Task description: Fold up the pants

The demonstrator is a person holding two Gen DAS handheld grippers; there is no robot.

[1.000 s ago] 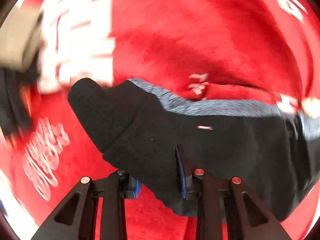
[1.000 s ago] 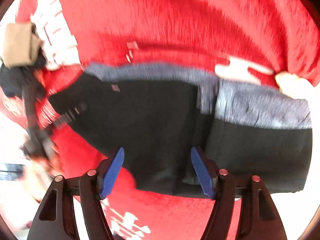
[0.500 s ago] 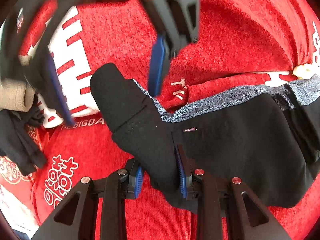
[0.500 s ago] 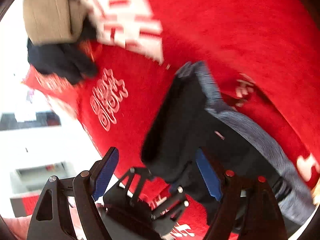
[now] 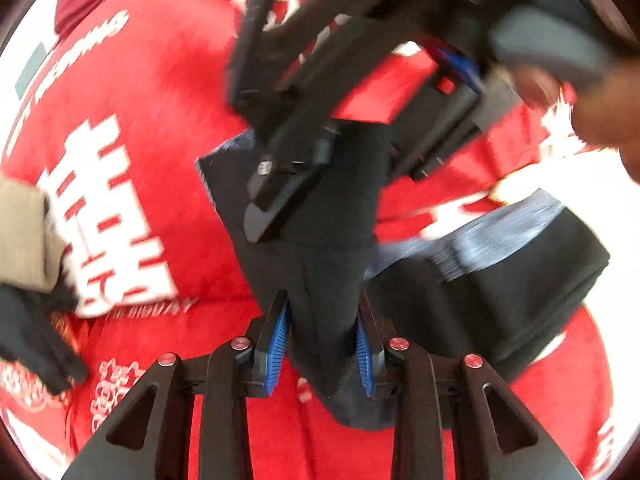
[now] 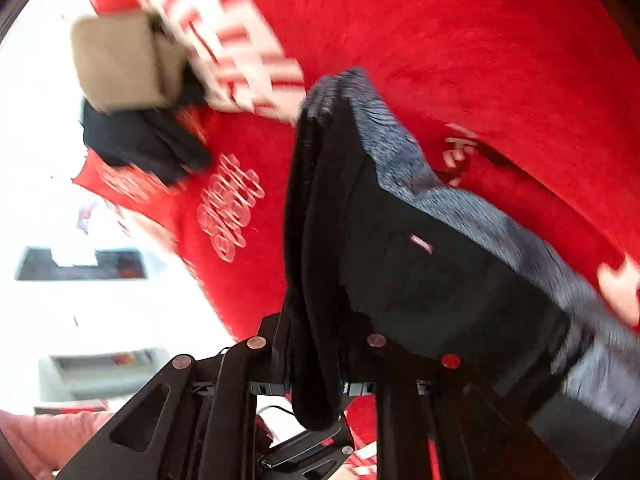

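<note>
The black pants (image 5: pixel 500 288) with a grey waistband (image 5: pixel 492 236) lie on a red cloth (image 5: pixel 160 100). Their near end is bunched and lifted, and my left gripper (image 5: pixel 322 354) is shut on it between its blue pads. From above, a black finger (image 5: pixel 276 192) of the other gripper reaches onto the same raised fabric. In the right wrist view my right gripper (image 6: pixel 314 364) has its jaws closing, pressed on a thick hanging fold of the pants (image 6: pixel 420 272). The grey waistband (image 6: pixel 460 204) runs off to the right.
A folded beige cloth (image 6: pixel 124 60) and a dark garment (image 6: pixel 144 144) lie at the left end of the red cloth (image 6: pixel 460 40), also seen as beige cloth (image 5: pixel 24 236) and dark garment (image 5: pixel 28 336). A hand (image 5: pixel 600 112) holds the right gripper. The cloth's edge drops to bright floor (image 6: pixel 80 280).
The right gripper swung over from the middle of the pants to their left end, beside my left gripper, and closed on the fold. Both grippers have risen, lifting that end.
</note>
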